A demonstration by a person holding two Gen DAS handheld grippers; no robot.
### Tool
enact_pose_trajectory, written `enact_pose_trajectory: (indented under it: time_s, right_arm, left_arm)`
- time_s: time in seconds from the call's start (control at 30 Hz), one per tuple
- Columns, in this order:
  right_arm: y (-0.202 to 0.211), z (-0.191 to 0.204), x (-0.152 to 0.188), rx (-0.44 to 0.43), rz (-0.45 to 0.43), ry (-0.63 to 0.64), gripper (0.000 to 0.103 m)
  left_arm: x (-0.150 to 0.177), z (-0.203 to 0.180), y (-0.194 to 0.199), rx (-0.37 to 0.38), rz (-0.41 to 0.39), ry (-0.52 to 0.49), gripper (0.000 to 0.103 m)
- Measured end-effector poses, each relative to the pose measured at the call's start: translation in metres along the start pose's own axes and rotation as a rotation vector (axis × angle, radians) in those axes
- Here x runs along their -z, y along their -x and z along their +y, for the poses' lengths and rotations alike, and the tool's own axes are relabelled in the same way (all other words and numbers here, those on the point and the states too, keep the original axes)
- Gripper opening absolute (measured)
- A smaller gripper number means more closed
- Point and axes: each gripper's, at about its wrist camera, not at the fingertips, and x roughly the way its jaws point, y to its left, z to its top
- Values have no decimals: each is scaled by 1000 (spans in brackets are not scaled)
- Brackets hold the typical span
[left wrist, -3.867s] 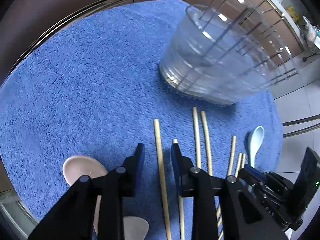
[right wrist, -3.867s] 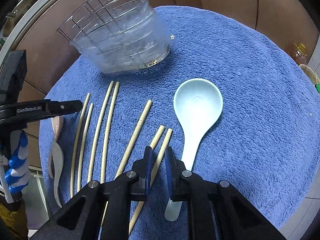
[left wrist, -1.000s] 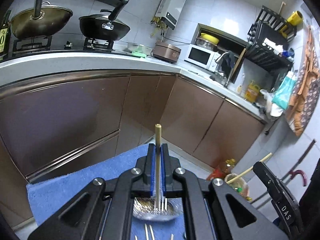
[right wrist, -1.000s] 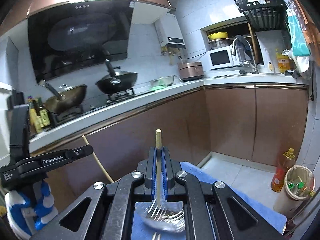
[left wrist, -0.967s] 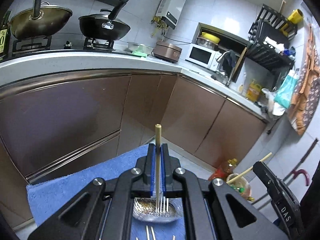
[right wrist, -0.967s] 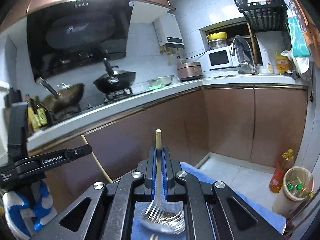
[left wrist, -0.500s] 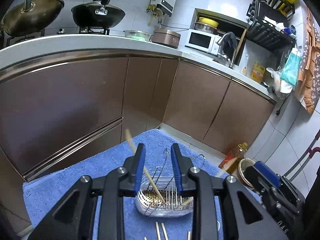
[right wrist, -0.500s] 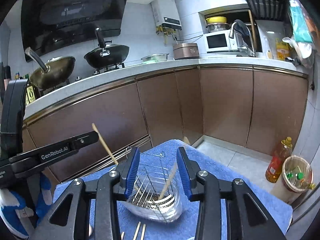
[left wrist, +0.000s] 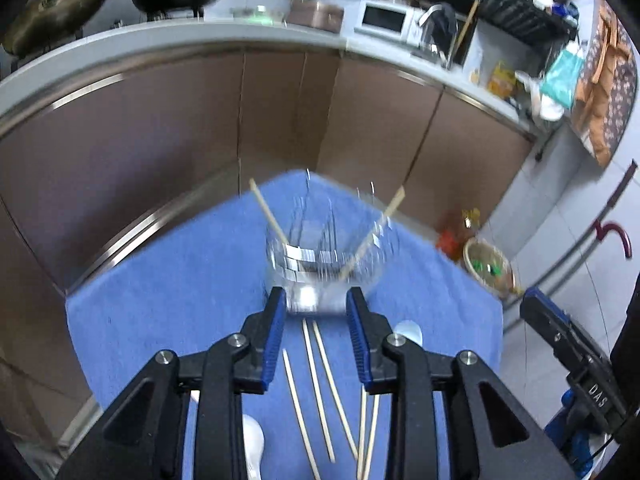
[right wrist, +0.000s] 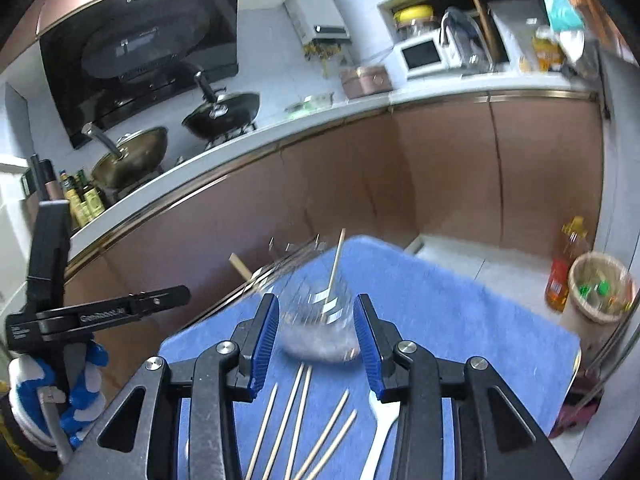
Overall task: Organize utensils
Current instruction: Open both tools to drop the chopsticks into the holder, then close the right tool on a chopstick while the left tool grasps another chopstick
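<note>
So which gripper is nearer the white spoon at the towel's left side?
Left. The white spoon lies just under the left gripper's left finger; the right gripper is farther right, past the loose chopsticks.

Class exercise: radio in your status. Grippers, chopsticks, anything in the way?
Left gripper opening, empty. Right gripper open, empty. Two chopsticks lean in holder; five more on towel. Nothing blocking.

Two chopsticks [left wrist: 269, 215] are leaning apart inside the clear holder [left wrist: 324, 256]. The left gripper [left wrist: 317, 312] is opening just before the holder, nothing between its jaws.
</note>
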Motion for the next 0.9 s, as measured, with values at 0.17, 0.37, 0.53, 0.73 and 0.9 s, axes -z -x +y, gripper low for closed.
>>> enact_pose_trajectory:
  time_s: [0.17, 0.37, 0.53, 0.73, 0.9]
  right_arm:
    - [4, -9, 15, -52, 74, -23, 36]
    - [-9, -16, 25, -94, 170, -44, 33]
    - [-29, -21, 36, -111, 245, -63, 30]
    - [-66, -27, 47, -118, 343, -92, 23]
    - [-99, -31, 55, -108, 430, -122, 17]
  left_arm:
    - [28, -6, -16, 30, 86, 16, 29]
    - [51, -3, -60, 36, 200, 66, 29]
    - [57, 8, -92, 35, 256, 101, 29]
    - [54, 19, -123, 61, 322, 133, 29]
    - [53, 25, -148, 70, 370, 139, 28]
